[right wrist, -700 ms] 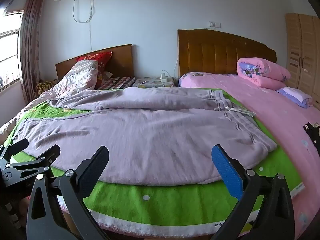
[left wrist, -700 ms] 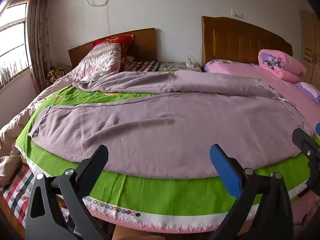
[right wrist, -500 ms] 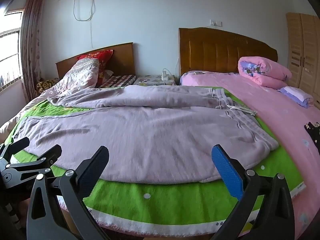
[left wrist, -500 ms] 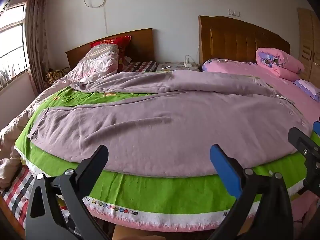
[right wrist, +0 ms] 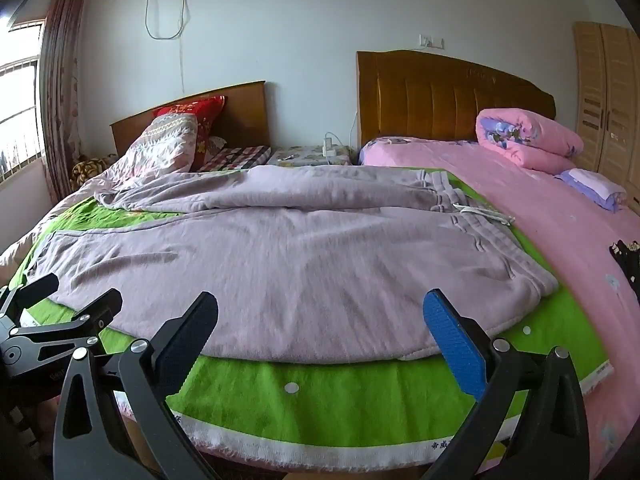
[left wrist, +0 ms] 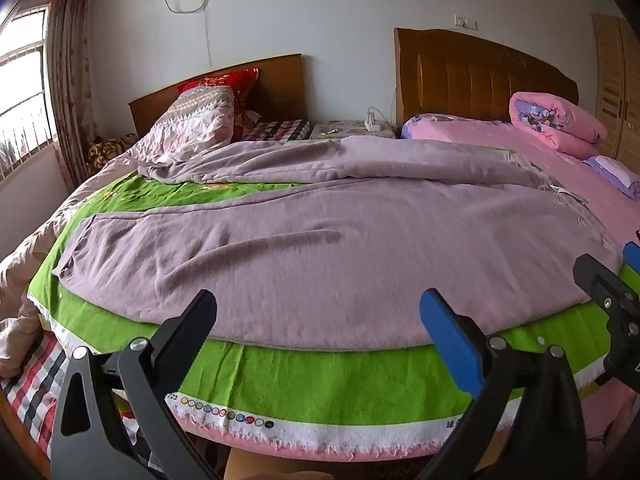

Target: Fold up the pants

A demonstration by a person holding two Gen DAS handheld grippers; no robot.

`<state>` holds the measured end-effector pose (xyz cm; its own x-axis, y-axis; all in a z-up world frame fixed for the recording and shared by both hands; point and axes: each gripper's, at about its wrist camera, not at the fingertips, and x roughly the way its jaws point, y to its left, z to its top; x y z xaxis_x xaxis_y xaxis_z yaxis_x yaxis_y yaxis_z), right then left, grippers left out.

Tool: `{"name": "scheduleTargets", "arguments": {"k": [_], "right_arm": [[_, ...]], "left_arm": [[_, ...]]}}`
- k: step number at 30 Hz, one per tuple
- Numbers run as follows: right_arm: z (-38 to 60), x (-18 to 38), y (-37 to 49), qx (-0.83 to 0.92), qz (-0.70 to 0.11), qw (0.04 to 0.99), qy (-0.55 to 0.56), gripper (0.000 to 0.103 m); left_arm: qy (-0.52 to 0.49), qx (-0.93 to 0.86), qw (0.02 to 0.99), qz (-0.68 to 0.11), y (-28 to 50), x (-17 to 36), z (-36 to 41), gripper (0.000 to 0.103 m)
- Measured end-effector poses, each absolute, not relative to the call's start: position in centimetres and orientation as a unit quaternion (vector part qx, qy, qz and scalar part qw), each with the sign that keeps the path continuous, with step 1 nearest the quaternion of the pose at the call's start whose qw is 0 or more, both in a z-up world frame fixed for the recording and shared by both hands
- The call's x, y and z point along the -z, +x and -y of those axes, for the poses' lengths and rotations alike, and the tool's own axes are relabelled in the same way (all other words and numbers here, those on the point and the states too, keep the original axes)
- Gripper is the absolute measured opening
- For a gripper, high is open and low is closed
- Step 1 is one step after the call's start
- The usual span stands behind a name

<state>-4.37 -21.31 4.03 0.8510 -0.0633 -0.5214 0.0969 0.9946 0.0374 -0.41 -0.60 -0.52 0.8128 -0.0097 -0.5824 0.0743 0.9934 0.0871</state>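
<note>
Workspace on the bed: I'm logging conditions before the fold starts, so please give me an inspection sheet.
Surface: green cloth spread over the near end of the pink bed.
Job's things: lilac pants lie flat across the cloth, waistband to the right, far leg rumpled; not yet folded.
Clutter: rolled pink quilt by the headboard, small folded stack beside it, dark item at the right edge.
Grippers: left gripper and right gripper both open, jaws wide and empty, short of the pants.
Cables: white drawstring at the waistband; charger lead between the beds.
Surroundings: second bed with pillows, window, wardrobe.
</note>
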Motion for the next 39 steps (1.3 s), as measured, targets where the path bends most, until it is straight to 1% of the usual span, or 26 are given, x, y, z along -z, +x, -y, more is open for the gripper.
{"name": "scheduleTargets", "arguments": {"k": [39], "right_arm": [[21.34,-3.32,-4.50,0.042,-0.279,0.959,0.037,0.099]], "left_arm": [[0.049,0.023,0.946,-0.321,-0.36,1.31,0.22,0.102]]}}
